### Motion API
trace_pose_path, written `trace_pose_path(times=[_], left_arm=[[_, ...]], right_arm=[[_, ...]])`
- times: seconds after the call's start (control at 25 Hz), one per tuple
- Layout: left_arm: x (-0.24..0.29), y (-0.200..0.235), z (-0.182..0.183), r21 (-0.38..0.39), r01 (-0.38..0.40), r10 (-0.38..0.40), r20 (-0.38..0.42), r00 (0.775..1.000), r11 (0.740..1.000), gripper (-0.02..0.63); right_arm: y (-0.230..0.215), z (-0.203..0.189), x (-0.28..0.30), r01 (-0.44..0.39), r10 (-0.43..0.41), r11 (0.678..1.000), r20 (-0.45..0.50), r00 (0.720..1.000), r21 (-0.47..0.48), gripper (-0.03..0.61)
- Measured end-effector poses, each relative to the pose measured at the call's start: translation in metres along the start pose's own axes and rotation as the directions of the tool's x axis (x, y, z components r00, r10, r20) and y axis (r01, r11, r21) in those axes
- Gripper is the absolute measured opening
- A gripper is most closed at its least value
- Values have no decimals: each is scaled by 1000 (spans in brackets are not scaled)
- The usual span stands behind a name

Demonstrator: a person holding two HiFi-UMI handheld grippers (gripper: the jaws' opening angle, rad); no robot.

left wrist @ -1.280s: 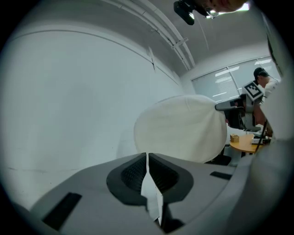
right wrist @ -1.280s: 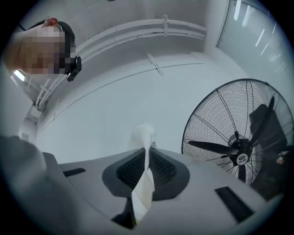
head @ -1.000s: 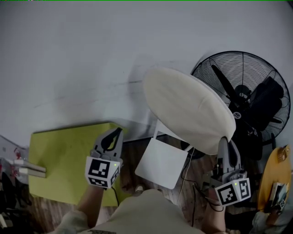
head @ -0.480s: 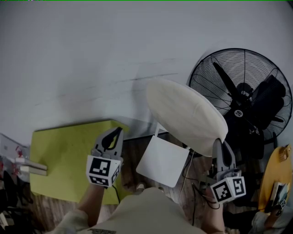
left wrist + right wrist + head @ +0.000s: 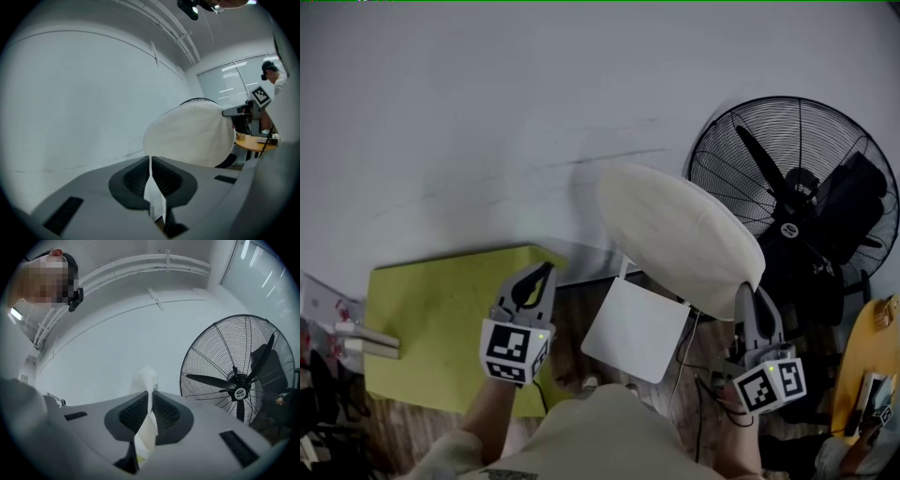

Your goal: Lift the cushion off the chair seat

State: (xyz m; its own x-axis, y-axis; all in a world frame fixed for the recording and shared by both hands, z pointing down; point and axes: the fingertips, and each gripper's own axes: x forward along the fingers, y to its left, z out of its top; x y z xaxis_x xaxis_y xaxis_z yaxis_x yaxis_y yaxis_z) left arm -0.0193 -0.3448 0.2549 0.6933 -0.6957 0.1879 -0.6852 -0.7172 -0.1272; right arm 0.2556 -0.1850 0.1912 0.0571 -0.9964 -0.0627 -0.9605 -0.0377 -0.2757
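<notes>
cushion (image 5: 680,239) hangs in the air, a cream oval tilted down toward the right, clear of the white square chair seat (image 5: 630,330) that shows below it in my head view. my right gripper (image 5: 753,298) has its jaws pinched tight on the cushion's lower right rim; in the right gripper view a fold of cream fabric is squeezed between the pads. my left gripper (image 5: 544,272) sits well apart from the cushion, over the corner of a yellow-green mat (image 5: 431,319). its jaws are drawn together, with only a thin white sliver in the slit between them, and i cannot tell what that sliver is. a black pedestal fan (image 5: 802,192) stands just beside the cushion, against the pale wall (image 5: 487,122).
</notes>
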Motion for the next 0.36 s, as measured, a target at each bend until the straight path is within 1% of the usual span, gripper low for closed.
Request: trace_pose_path(times=[0.16,0.36], left_arm=[[-2,-1,-2,0,-5,5,0,1000,1000,32],[-3,-6,3,7,8,-8,5,1000,1000,32]], right_arm=[[0,-4,-2,-2,1,1000,-13,1000,-18,44],[2,-8,-3,-14,13,1000,-25,1000,-13,44]])
